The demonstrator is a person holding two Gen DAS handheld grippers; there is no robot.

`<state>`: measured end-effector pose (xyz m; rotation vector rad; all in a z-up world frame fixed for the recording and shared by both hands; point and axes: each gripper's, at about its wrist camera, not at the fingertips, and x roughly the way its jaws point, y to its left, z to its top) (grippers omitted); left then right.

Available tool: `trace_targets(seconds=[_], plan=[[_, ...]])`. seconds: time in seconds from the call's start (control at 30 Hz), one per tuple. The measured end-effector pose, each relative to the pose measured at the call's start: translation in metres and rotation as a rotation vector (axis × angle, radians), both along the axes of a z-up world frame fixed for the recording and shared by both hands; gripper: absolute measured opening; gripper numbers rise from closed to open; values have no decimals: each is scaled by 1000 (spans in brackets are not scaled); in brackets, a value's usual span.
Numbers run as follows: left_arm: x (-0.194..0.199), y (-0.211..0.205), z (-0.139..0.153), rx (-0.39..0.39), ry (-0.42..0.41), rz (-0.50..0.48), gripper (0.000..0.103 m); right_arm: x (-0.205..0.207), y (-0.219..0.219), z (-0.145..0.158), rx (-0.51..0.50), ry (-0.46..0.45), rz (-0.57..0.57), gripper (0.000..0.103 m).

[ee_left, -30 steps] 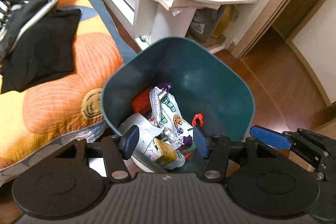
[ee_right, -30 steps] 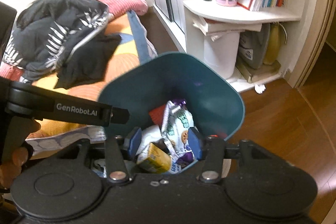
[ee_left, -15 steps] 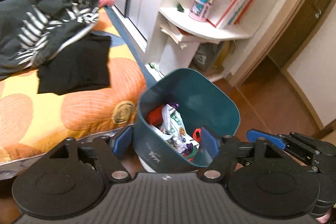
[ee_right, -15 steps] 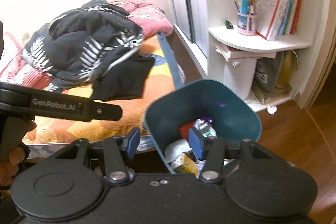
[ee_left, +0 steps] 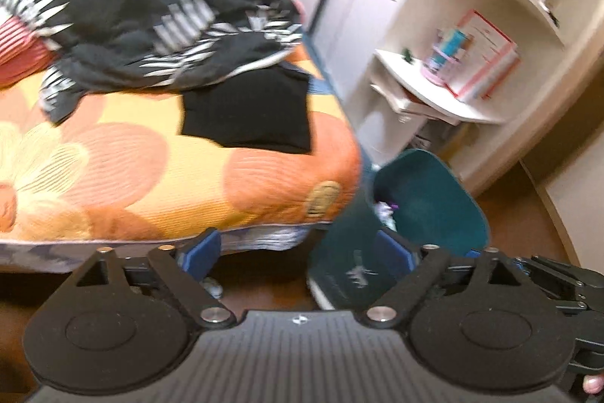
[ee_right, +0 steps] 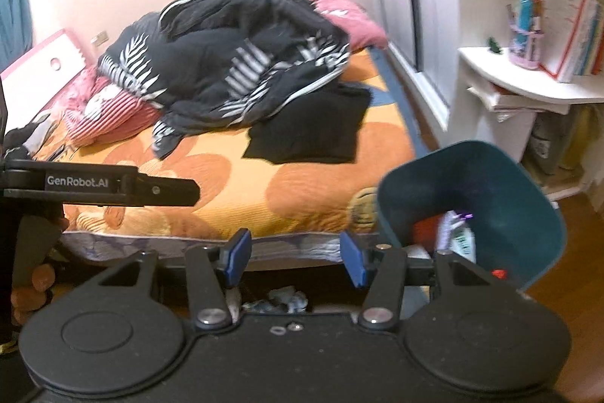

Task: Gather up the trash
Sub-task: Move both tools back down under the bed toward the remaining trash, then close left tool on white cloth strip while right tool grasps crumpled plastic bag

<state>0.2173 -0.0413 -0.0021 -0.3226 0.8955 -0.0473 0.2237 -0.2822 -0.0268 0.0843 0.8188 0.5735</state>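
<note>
Now hovering beside the teal bin [ee_right: 490,184], both grippers spread wide and holding nothing. Sitting on the floor at the bed's [ee_right: 264,184] corner, the bin, off to the right of the right gripper [ee_right: 294,257] and nearer it than the left gripper [ee_left: 302,252]. Holding wrappers [ee_right: 458,233] and a red scrap inside, mouth tilting toward the cameras.
</note>
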Motion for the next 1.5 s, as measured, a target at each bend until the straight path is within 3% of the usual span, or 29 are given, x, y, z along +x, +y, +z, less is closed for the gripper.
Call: trace_targets(seconds=[0.3, 0.6, 0.77, 1.03, 1.3, 1.5], plan=[[-5, 95, -69, 5, 91, 159, 93, 19, 68, -61, -38, 127, 74, 53], [2, 153, -183, 48, 261, 253, 93, 53, 124, -157, -117, 263, 93, 53], [9, 171, -245, 112, 359, 294, 93, 76, 145, -214, -199, 311, 95, 52], [23, 179, -342, 127, 496, 341, 93, 105, 166, -301, -246, 383, 62, 52], [37, 188, -428, 68, 614, 381, 93, 125, 191, -379, -268, 441, 123, 52], [44, 201, -482, 37, 677, 410, 93, 139, 208, -428, -354, 435, 195, 52]])
